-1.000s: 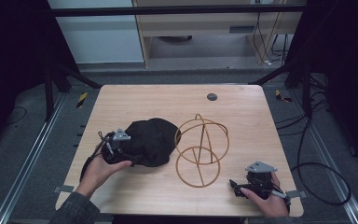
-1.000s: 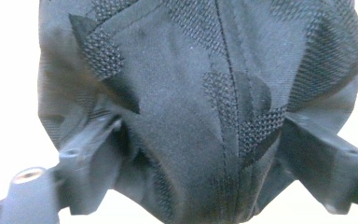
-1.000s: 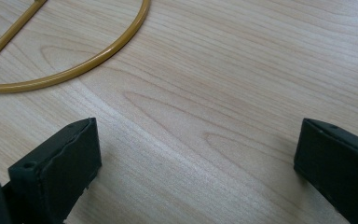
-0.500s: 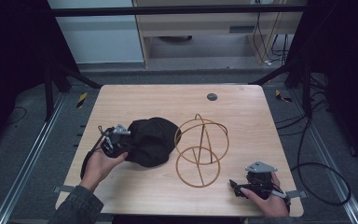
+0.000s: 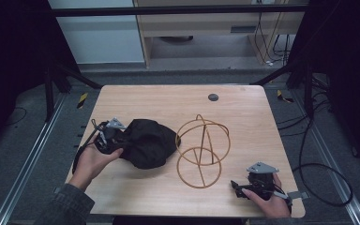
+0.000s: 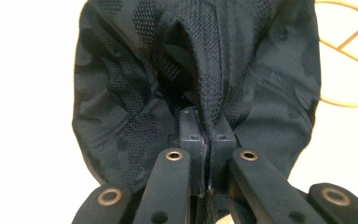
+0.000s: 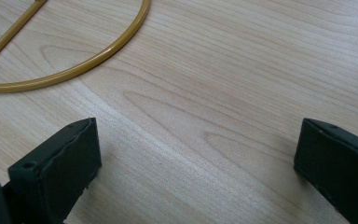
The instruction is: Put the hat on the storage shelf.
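At the left of the table (image 5: pixel 136 101), the left gripper (image 5: pixel 115 137) has just closed its jaws on a fold of the black cap (image 5: pixel 147 143), so the grab looks done, though the cap mostly rests on the wood beside the gold wire stand (image 5: pixel 202 146). What is likely left is carrying the cap right and setting it onto that stand. At the near right, the right gripper (image 5: pixel 236 186) sits idle, jaws spread and empty.
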